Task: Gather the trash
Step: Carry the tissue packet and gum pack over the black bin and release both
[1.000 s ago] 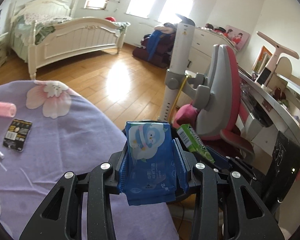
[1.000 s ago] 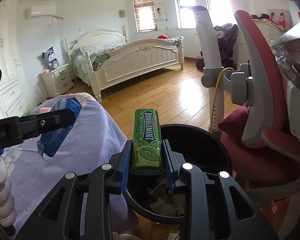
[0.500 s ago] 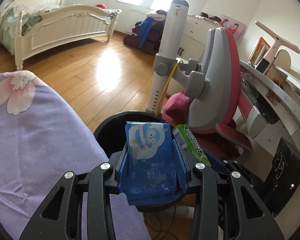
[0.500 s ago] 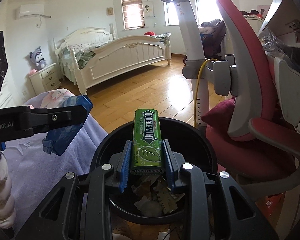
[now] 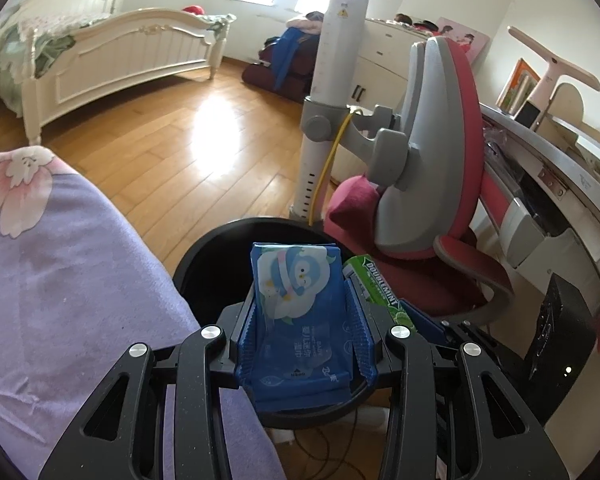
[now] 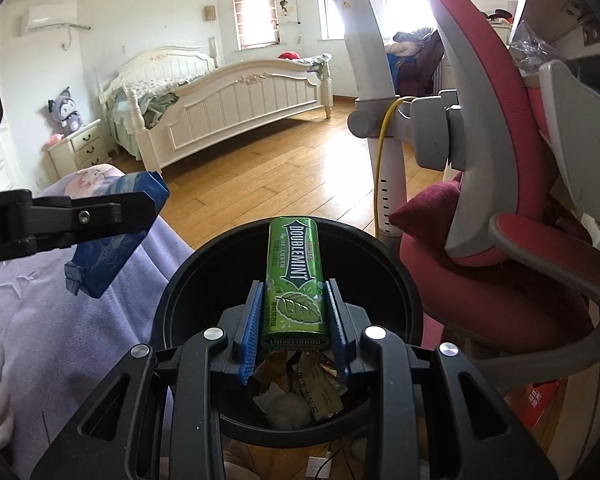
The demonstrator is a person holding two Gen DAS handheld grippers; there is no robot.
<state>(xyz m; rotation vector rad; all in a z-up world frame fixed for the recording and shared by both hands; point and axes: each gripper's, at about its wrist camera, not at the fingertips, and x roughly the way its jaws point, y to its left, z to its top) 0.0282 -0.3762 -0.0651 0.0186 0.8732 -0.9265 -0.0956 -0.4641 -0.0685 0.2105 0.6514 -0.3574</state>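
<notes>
My left gripper (image 5: 300, 316) is shut on a blue wet-wipes pack (image 5: 296, 304) with a penguin picture, held over the near rim of a round black bin (image 5: 216, 256). In the right wrist view that same pack (image 6: 112, 232) hangs at the left above the purple cover. My right gripper (image 6: 294, 320) is shut on a green Doublemint gum pack (image 6: 294, 276), directly above the bin's (image 6: 404, 280) opening. Paper scraps and wrappers (image 6: 300, 396) lie at the bin's bottom. The gum pack (image 5: 376, 288) also shows just right of the wipes in the left wrist view.
A purple flowered cover (image 5: 60, 280) lies left of the bin. A pink and grey chair (image 5: 432, 152) and a white lamp pole (image 5: 332, 92) stand behind and right of it. A desk (image 5: 560, 184) runs along the right. A white bed (image 6: 228, 100) stands across the wooden floor.
Both grippers have moved from over the purple cover to above the black bin and sunk a little, keeping their packs. The bin's contents have come into view.
</notes>
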